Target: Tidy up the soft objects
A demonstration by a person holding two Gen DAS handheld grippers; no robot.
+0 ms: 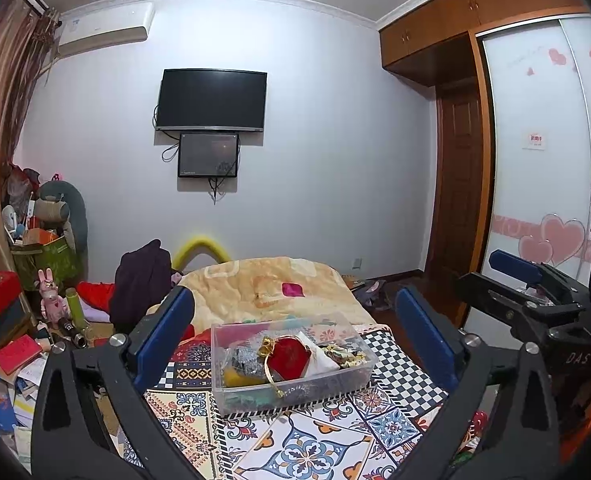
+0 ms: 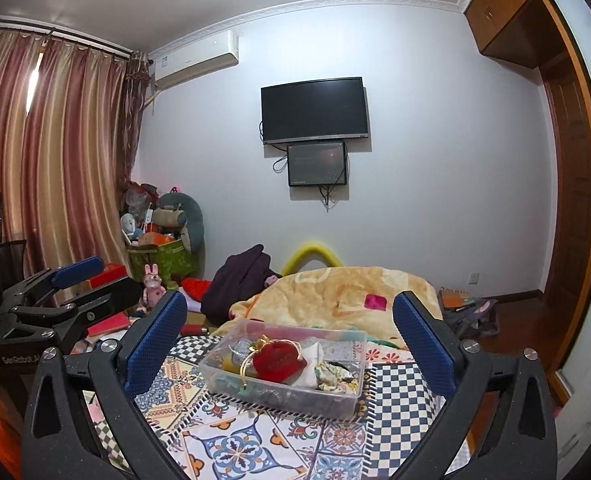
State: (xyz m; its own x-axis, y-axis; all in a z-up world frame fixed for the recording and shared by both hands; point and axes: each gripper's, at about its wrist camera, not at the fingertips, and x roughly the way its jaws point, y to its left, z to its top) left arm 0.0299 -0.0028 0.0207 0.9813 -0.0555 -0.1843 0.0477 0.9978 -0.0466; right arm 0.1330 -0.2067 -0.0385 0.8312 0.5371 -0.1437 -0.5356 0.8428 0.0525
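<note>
A clear plastic bin (image 1: 231, 392) (image 2: 347, 398) sits on the patterned bedspread (image 1: 303, 444) (image 2: 231, 448). It holds several soft items, with a red pouch with gold cord (image 1: 291, 358) (image 2: 275, 360) on top. My left gripper (image 1: 295, 340) is open and empty, held above and before the bin. My right gripper (image 2: 291, 336) is open and empty, likewise before the bin. Each gripper shows in the other's view: the right one (image 1: 535, 292) at the right edge, the left one (image 2: 55, 292) at the left edge.
A beige quilt (image 1: 271, 288) (image 2: 335, 296) with a pink square lies behind the bin. A dark garment (image 1: 143, 284) (image 2: 239, 284) lies at its left. Clutter, boxes and a pink rabbit toy (image 1: 49, 296) (image 2: 153, 284) fill the left floor. A wardrobe (image 1: 535, 140) stands at right.
</note>
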